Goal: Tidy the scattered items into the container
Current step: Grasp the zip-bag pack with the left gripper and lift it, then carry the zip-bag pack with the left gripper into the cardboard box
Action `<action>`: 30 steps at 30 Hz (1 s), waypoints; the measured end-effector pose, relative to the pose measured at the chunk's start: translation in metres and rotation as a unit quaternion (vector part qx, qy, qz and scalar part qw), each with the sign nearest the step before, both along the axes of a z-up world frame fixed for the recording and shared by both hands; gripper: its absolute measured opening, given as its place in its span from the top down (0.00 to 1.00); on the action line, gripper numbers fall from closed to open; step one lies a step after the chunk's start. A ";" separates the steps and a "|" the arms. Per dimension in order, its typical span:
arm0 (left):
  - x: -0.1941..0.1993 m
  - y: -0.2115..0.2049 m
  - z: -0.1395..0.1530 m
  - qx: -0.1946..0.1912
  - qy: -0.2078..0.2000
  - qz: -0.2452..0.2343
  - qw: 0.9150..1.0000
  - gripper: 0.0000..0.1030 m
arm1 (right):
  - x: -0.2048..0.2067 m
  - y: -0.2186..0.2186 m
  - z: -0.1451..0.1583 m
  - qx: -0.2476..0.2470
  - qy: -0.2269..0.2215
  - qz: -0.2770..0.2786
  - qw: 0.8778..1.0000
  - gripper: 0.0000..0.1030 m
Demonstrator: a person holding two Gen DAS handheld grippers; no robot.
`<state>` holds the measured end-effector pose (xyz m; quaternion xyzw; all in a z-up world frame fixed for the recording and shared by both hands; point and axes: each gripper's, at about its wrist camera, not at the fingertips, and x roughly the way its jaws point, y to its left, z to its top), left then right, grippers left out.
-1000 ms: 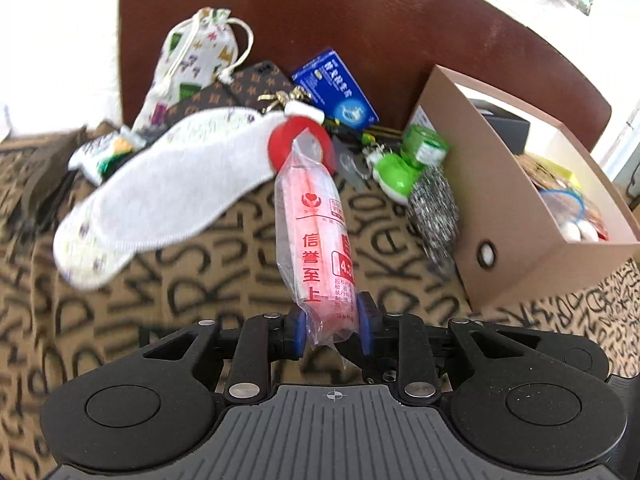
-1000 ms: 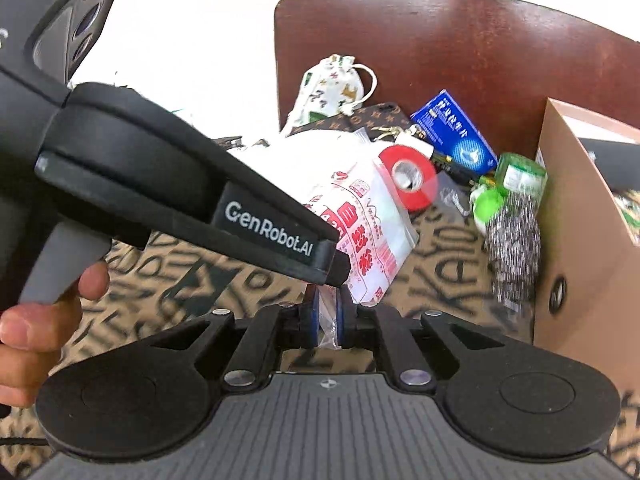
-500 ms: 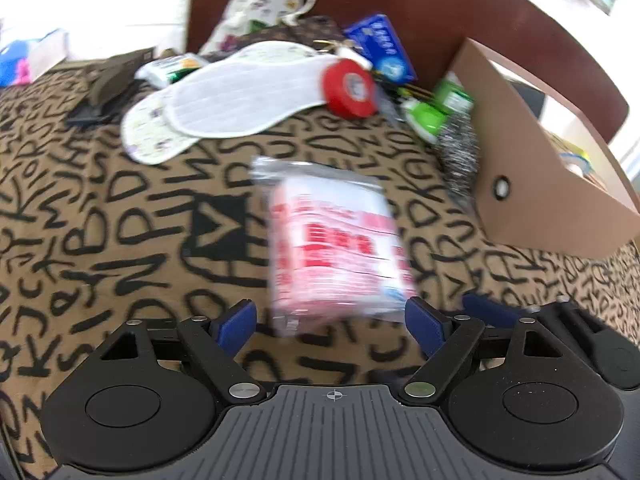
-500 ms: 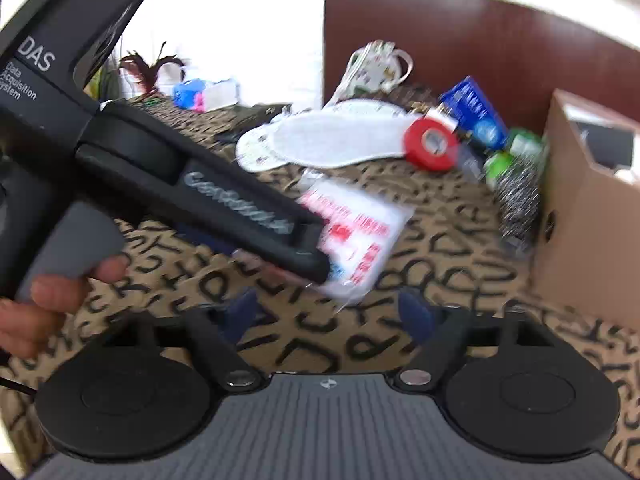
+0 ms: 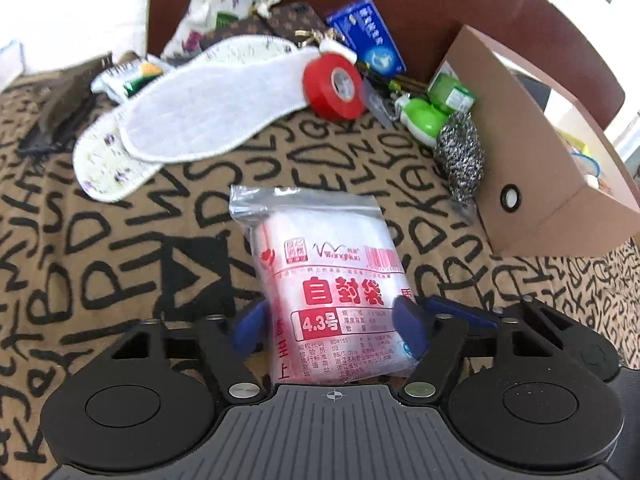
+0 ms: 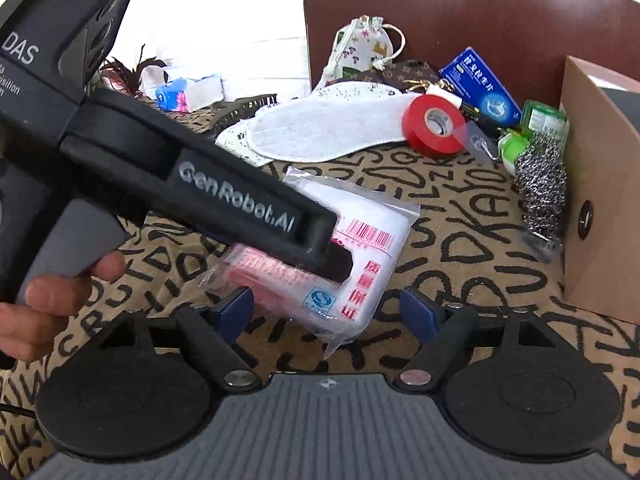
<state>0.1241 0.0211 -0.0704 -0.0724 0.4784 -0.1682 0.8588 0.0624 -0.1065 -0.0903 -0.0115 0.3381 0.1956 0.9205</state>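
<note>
A clear packet of zip bags with red print [image 5: 328,280] lies flat on the letter-patterned cloth. My left gripper [image 5: 330,326] is open, its blue pads either side of the packet's near end, touching or almost so. In the right wrist view the packet [image 6: 360,248] lies partly under the left gripper's body [image 6: 200,184]. My right gripper [image 6: 328,314] is open and empty, just short of the packet. The brown cardboard box [image 5: 540,168] stands at the right, with items inside.
Behind lie white insoles [image 5: 208,108], a red tape roll [image 5: 334,86], a steel scourer [image 5: 460,160], green bottles [image 5: 436,108], a blue box [image 5: 366,34], a drawstring pouch [image 5: 228,4] and a dark hair clip [image 5: 60,116]. A brown chair back [image 6: 480,12] rises behind.
Both grippers held the packet upright a second ago. They opened and the packet dropped flat on the cloth. My left gripper's pads have since closed in around its near end.
</note>
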 end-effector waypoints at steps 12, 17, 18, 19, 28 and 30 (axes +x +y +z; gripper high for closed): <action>0.009 0.002 0.000 0.007 0.001 -0.016 1.000 0.38 | 0.011 0.006 -0.011 0.006 -0.007 0.022 1.000 0.14; 0.009 -0.003 0.000 0.021 -0.003 -0.014 1.000 0.39 | 0.011 0.010 -0.012 -0.010 -0.018 0.029 0.999 0.25; 0.007 -0.004 0.001 0.024 -0.005 -0.014 1.000 0.40 | 0.010 0.009 -0.011 -0.007 -0.017 0.028 0.999 0.26; 0.005 -0.005 0.002 0.027 -0.006 -0.014 1.000 0.42 | 0.008 0.007 -0.010 -0.004 -0.016 0.029 0.999 0.29; -0.024 -0.021 0.017 0.039 -0.021 -0.020 0.999 0.50 | -0.015 -0.007 0.002 0.023 -0.010 0.025 0.999 0.40; -0.031 -0.023 0.022 0.035 -0.025 -0.021 0.999 0.51 | -0.023 -0.012 0.006 0.029 -0.015 0.026 0.999 0.40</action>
